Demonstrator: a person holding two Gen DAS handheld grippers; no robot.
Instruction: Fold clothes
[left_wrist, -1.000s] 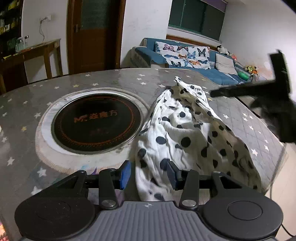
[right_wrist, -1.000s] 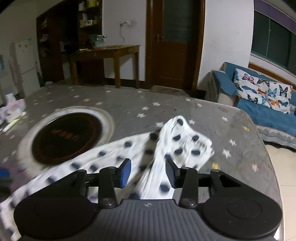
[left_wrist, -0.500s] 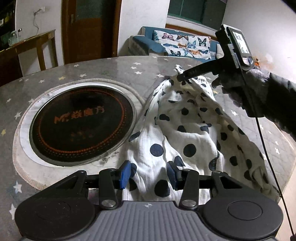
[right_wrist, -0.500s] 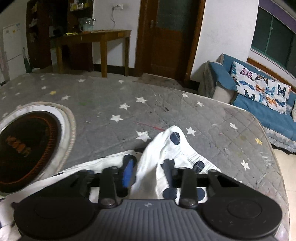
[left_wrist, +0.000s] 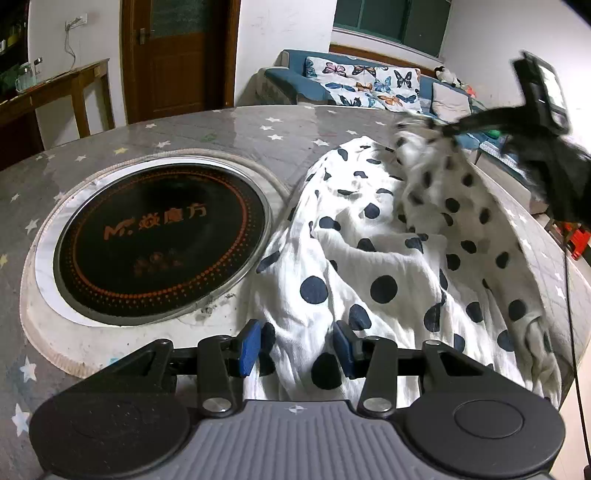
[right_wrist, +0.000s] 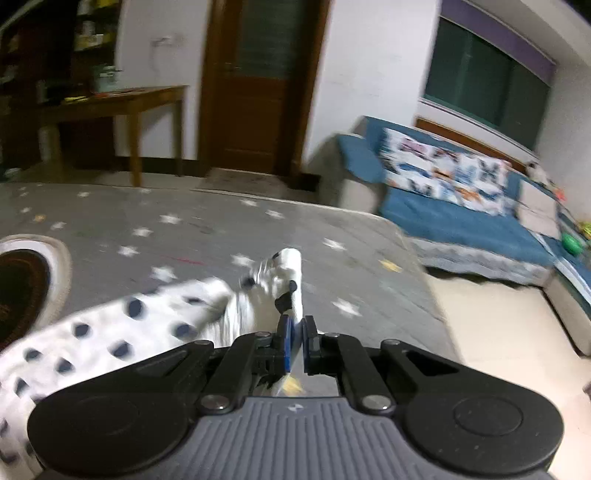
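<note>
Garment (left_wrist: 369, 258) on desk (left_wrist: 229, 133), far corner pinched at 1 o'clock.
Right hand-held gripper (right_wrist: 295, 341) clamps that corner; left hand-held gripper (left_wrist: 297, 345) straddles the near hem, half-open. Thin cloth could slip free.

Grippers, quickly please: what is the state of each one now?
Left gripper: open, over the polka-dot garment.
Right gripper: just closed on the garment's far corner.

Right gripper (right_wrist: 295, 341) jaws have just been closing and now pinch the far corner of the polka-dot garment (left_wrist: 388, 258), lifting it off the table (left_wrist: 221, 125).
</note>
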